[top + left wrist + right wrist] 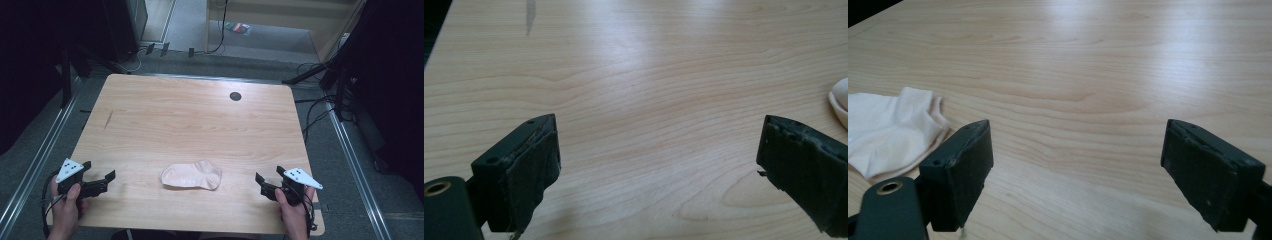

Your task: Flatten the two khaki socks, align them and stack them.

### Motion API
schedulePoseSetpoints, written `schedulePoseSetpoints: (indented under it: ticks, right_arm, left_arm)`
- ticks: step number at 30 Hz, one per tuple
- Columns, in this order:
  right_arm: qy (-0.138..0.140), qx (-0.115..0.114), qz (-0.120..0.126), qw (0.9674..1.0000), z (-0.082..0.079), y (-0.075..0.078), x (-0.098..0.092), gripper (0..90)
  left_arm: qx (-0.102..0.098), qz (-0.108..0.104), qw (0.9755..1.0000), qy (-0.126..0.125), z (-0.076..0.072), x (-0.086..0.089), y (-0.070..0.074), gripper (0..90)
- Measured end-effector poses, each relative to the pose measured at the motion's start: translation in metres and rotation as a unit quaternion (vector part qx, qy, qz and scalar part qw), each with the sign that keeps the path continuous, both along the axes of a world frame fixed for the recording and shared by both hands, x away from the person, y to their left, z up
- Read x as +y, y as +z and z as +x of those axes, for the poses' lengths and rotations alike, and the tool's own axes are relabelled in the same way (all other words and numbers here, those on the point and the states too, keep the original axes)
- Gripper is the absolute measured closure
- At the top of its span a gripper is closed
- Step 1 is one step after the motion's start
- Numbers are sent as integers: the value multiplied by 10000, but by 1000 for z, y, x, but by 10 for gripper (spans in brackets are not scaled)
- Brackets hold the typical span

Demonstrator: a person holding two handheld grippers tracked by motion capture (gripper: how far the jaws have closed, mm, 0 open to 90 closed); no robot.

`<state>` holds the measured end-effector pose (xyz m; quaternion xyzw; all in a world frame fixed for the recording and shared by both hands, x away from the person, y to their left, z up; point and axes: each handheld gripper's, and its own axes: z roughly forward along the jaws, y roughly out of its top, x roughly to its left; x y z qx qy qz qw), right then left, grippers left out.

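A pale sock (191, 175) lies flat near the table's (190, 120) front edge, long axis left-right, between both wide-open, empty grippers; the right gripper (266, 184) seems slightly nearer than the left gripper (99, 176).

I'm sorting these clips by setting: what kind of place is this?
Probably a lab or recording studio, not a home: a bare wooden table holding one sock, cables trailing over grey carpet, and dark stands around it.
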<state>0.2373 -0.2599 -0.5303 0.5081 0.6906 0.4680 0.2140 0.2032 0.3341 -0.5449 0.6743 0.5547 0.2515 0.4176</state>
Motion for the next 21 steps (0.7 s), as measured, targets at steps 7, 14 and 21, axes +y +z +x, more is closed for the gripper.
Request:
schedulePoseSetpoints:
  ticks: [7,14,21]
  right_arm:
    - [-256,20,-147,9996,-11,-5,-27,133]
    - [-460,95,-154,9988,-22,-10,-51,133]
    - [-466,158,-89,9987,-26,-16,-66,133]
  left_arm:
    - [-3,48,10000,35,-9,13,-1,43]
    - [3,73,9999,139,-14,23,-2,43]
    - [53,-9,9998,216,-10,27,-5,43]
